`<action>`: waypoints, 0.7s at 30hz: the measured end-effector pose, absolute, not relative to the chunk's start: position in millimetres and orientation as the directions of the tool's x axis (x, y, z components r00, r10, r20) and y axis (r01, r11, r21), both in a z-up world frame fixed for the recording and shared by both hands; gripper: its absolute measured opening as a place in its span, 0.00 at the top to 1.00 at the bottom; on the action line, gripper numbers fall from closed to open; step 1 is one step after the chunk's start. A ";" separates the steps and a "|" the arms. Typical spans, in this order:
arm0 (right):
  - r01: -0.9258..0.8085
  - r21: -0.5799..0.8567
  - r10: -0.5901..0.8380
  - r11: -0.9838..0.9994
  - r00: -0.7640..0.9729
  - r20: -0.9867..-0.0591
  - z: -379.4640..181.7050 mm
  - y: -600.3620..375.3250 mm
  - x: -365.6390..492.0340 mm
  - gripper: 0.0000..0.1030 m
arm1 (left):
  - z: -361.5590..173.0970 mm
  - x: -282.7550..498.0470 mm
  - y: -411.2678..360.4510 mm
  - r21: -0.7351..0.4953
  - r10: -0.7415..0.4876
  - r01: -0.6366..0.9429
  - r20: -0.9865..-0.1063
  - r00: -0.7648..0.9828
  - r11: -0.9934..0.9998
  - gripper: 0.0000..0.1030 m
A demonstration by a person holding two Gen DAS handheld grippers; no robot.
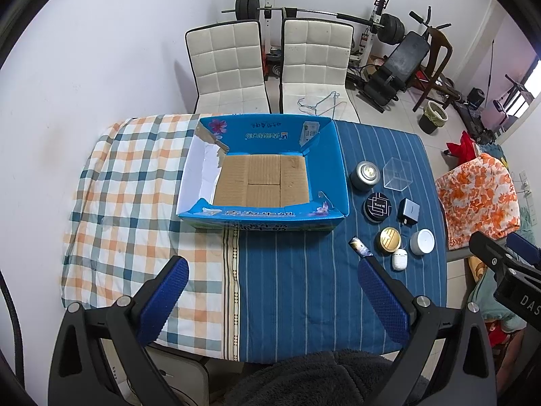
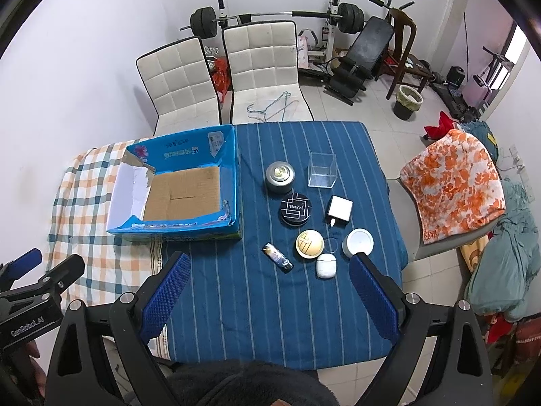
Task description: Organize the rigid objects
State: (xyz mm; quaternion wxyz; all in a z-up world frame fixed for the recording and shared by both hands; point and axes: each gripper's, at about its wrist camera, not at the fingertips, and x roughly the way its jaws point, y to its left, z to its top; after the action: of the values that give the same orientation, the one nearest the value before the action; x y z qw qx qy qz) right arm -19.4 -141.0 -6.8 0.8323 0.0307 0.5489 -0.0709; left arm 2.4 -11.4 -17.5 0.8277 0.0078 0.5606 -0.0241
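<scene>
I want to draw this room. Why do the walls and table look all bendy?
Both wrist views use fisheye lenses: in the left view the blue box bulges, in the right view the table edge curves; dark corners frame both, and the clear cube glints.

Bare striped cloth on the table ahead of both tools; blue box left, small items crowd right.

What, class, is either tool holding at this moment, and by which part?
Nothing is held. The left tool and the right tool both stand open above the cloth, and every small item, such as the earbud case, lies untouched beside the empty blue box.
</scene>
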 end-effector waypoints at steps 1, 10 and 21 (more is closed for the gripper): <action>0.151 -0.024 -0.081 0.988 0.385 -0.919 -6.3 -140.8 -19.1 0.06 | -17.4 2.0 -11.5 -0.014 -0.031 0.048 -0.928 0.370 0.999 0.00; 0.147 -0.025 -0.080 0.989 0.379 -0.922 -6.4 -140.2 -19.4 0.06 | -17.4 3.1 -13.0 -0.013 -0.030 0.048 -0.928 0.371 0.999 0.00; 0.145 -0.023 -0.077 0.989 0.380 -0.922 -6.3 -137.1 -17.3 0.06 | -14.2 5.6 -14.3 -0.010 -0.028 0.049 -0.927 0.373 0.999 0.00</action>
State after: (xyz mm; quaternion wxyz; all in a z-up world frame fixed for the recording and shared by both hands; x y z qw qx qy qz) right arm -17.3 -137.1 -6.3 0.8300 0.0306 0.5529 -0.0669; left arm 5.6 -14.3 -14.2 0.8285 0.0095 0.5594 -0.0233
